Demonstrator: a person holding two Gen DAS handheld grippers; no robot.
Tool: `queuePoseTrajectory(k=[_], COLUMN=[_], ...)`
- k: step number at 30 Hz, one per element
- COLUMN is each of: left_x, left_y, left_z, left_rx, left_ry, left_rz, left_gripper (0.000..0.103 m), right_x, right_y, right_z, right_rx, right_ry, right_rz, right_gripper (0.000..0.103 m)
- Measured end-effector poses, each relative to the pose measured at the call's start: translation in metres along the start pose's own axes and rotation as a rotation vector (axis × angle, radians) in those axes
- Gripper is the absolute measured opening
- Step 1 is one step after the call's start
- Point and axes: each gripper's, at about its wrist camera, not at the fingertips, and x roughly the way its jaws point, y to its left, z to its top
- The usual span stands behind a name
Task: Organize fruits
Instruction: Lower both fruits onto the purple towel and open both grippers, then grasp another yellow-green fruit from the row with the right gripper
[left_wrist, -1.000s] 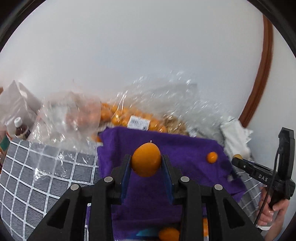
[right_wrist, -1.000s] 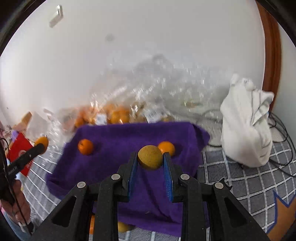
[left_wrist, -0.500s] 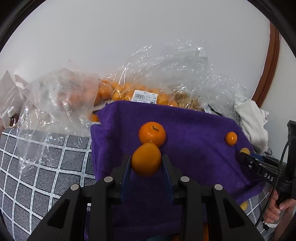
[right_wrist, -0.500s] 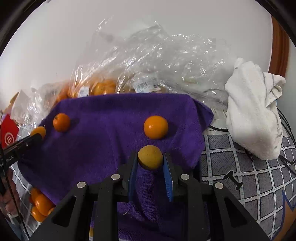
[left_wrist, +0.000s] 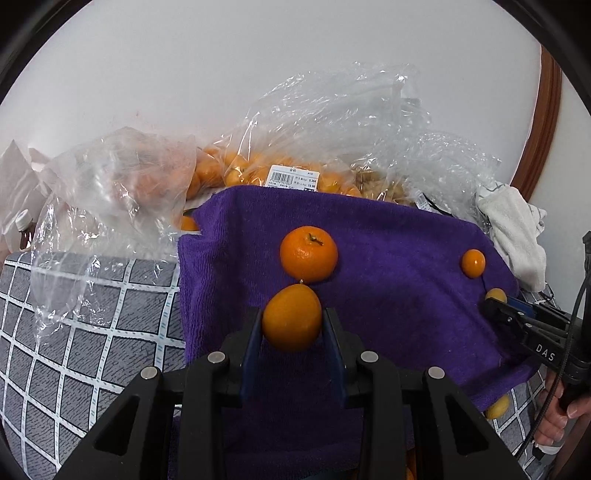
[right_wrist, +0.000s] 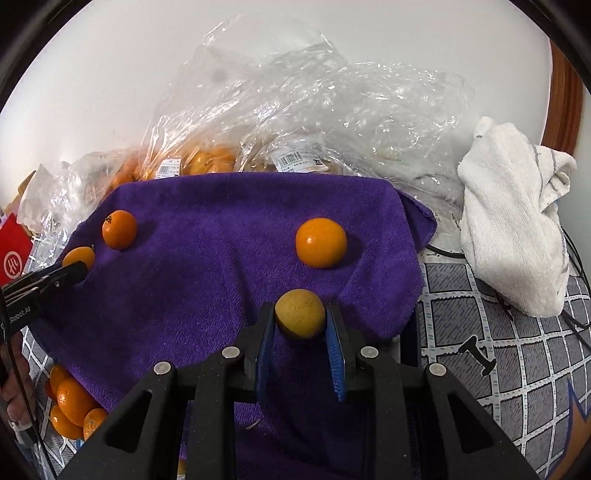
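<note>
Fruit in both grips: left gripper (left_wrist: 291, 321) fingers clamp an orange kumquat (left_wrist: 291, 317) just short of a mandarin (left_wrist: 308, 253) on the purple towel (left_wrist: 388, 295); right gripper (right_wrist: 300, 317) pinches a yellowish fruit (right_wrist: 300, 314) behind another mandarin (right_wrist: 321, 242).

Both wrist views look forward along their fingers, close above the purple towel (left_wrist: 388, 258), which both share; each sees the opposite gripper at its outer edge.
</note>
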Motion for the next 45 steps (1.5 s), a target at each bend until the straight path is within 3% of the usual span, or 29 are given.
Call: queuePoseTrajectory(k=[2,6,10,14,19,24,28,39,45], left_x=[0.000,-0.001,-0.009,-0.024,-0.053,-0.097,-0.122,-0.150,-0.146], left_y=[0.000,0.000,0.000,0.000,-0.003,-0.006,-0.002,0.005,0.012], left_z=[0.000,-0.001,0.000,0.002,0.007,0.004,-0.011,-0.068,-0.083], left_rx=[-0.001,-0.005,-0.009,-0.004,0.022,0.044,0.038,0.053,0.036], left_ry=[0.003,-0.001,-0.035,-0.087,-0.132,-0.176,-0.194,-0.096,-0.067], left_rz=[-0.002,0.006,0.017,0.052,0.171,0.132,0.119,0.065,0.056], left_gripper=[0.031,0.032,0.044,0.044,0.044,0.044,0.044,0.044,0.044], right_x=[-0.003,-0.012,-0.026,-0.042,-0.068,-0.106,-0.123,-0.147,-0.142], right_y=[0.000,0.004,0.009,0.013,0.018,0.020,0.023,0.044,0.051], right_z=[0.000,-0.001,-0.001,0.002,0.009,0.007,-0.008,-0.078,-0.093], right_rx=[0.003,-0.010,-0.034,-0.029,-0.022,0.016,0.042,0.016,0.011], right_ry=[-0.002,-0.031,-0.079,-0.124,-0.179,-0.220,-0.187,-0.093,-0.055], right_rz=[0.009,-0.004,-0.010,-0.017,-0.007,0.013,0.024,0.067,0.079], right_gripper=[0.032,0.060,0.072,0.074,0.074,0.074,0.074,0.074,0.071])
